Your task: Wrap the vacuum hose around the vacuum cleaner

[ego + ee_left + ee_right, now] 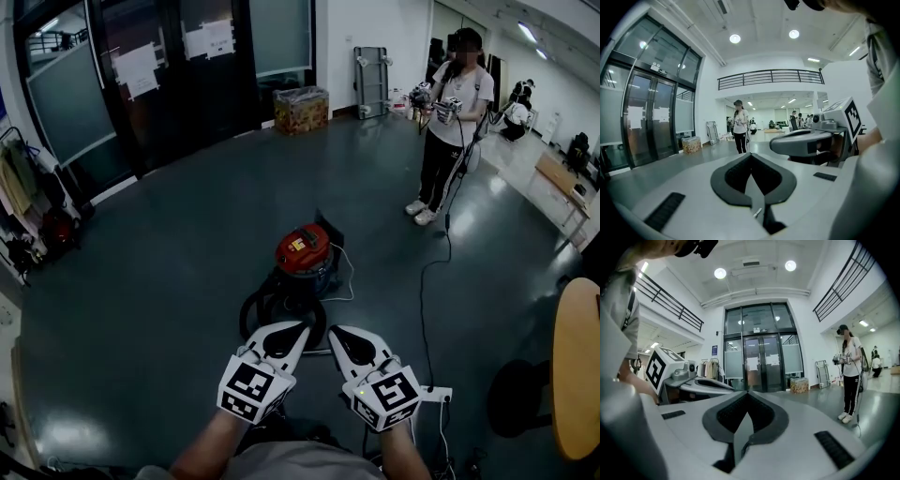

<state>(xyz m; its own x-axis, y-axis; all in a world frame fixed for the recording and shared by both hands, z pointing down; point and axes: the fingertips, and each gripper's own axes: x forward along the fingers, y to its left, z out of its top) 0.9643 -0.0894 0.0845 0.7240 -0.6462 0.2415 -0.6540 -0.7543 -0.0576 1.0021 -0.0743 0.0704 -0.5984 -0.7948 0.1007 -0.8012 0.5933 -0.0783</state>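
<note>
**Scene.** The dark floor (159,281) takes up most of the head view. It is bounded at the far side by tall glass doors (159,75). A second person (452,112) stands well apart at the upper right, holding their own equipment. A patterned box (301,109) sits against the far wall.

**Task object.** The vacuum cleaner (303,253), a canister with a red top, stands upright on the floor near the centre, just beyond the grippers. The black vacuum hose (249,314) lies in a loop close around the lower body of the cleaner. The near part of the loop is covered by the grippers. A thin light cable (348,279) trails from the right side of the canister.

**Grippers.**
- Left gripper (300,328): jaws fully together, nothing between them.
- Right gripper (334,330): jaws fully together, nothing between them.
- Both are held side by side in front of the person, pointing roughly level across the room. Neither touches the hose or the cleaner.

**Progress.** The wrap appears to be largely or wholly in place, since the hose encircles the canister and neither gripper has hold of it. What cannot be confirmed is whether the free hose end is tucked or secured, because that part is hidden. If anything is left to do, it is probably only a check of that end.
</note>
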